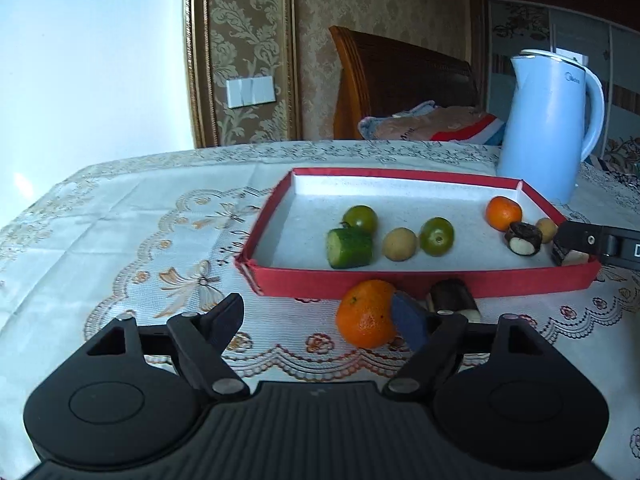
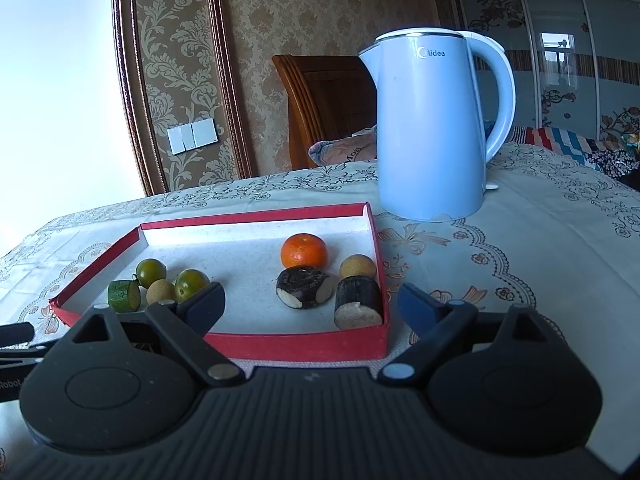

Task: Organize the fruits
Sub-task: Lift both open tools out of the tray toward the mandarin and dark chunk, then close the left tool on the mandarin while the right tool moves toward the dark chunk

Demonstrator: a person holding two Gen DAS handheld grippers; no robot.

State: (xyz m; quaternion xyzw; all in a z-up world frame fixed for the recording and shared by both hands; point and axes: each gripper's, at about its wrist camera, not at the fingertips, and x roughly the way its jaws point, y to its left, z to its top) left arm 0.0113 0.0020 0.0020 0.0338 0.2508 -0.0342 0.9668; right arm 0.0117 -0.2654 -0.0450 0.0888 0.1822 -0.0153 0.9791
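Two pieces lie outside the red tray (image 1: 420, 282) on the counter (image 1: 120, 240): a mandarin (image 1: 364, 314) and a dark sugarcane piece (image 1: 454, 298). Left tongs (image 1: 324, 320) spread wide, the mandarin just beside one fingertip; next, centre and clench. Right tongs (image 2: 310, 304) are released, empty, over the tray.

Walls: damask wallpaper (image 2: 280, 12), gold-brown, framed panel upper left.
Switch: white plate (image 2: 193, 135) on wallpaper.
Furniture: wooden headboard (image 2: 328, 108) centre; patterned wardrobe doors (image 2: 560, 60) upper right.
Light: bright glare, left edge.
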